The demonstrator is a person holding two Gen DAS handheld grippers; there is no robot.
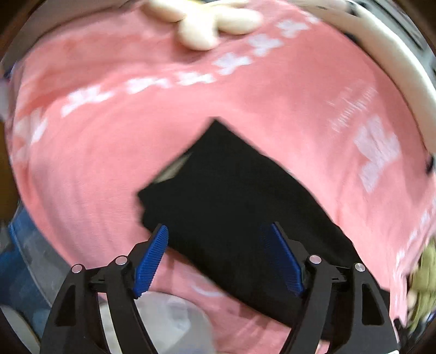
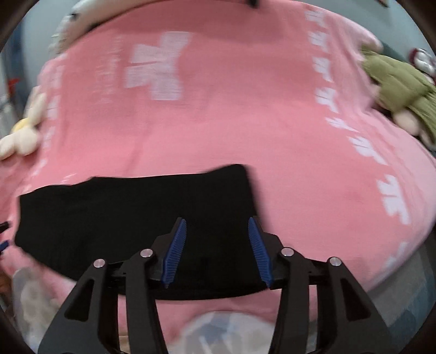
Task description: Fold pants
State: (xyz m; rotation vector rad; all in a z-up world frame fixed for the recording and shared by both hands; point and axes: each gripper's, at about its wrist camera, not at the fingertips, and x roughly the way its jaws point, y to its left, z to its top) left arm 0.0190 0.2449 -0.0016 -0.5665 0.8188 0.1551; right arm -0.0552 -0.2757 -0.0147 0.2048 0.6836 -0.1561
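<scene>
Black pants (image 1: 231, 207) lie folded into a compact, roughly rectangular bundle on a pink blanket (image 1: 109, 163) with white printed marks, spread over what looks like a bed. The bundle sits toward the blanket's near edge, flat, with a pale lining or label showing at one folded side in the left wrist view.

Left gripper (image 1: 219, 239): jaws stand wide apart, blue pads clear of the cloth, nothing between them; it hangs above the near part of the pants.

Right gripper (image 2: 216, 231): jaws partly open, pads not pressing anything; it hangs over the bundle's near right portion. Both views are motion-blurred.

Cream flower-shaped plush (image 1: 201, 24) rests at the blanket's far edge. Green plush toy (image 2: 400, 81) lies at the blanket's right edge.

No containers can be made out.
</scene>
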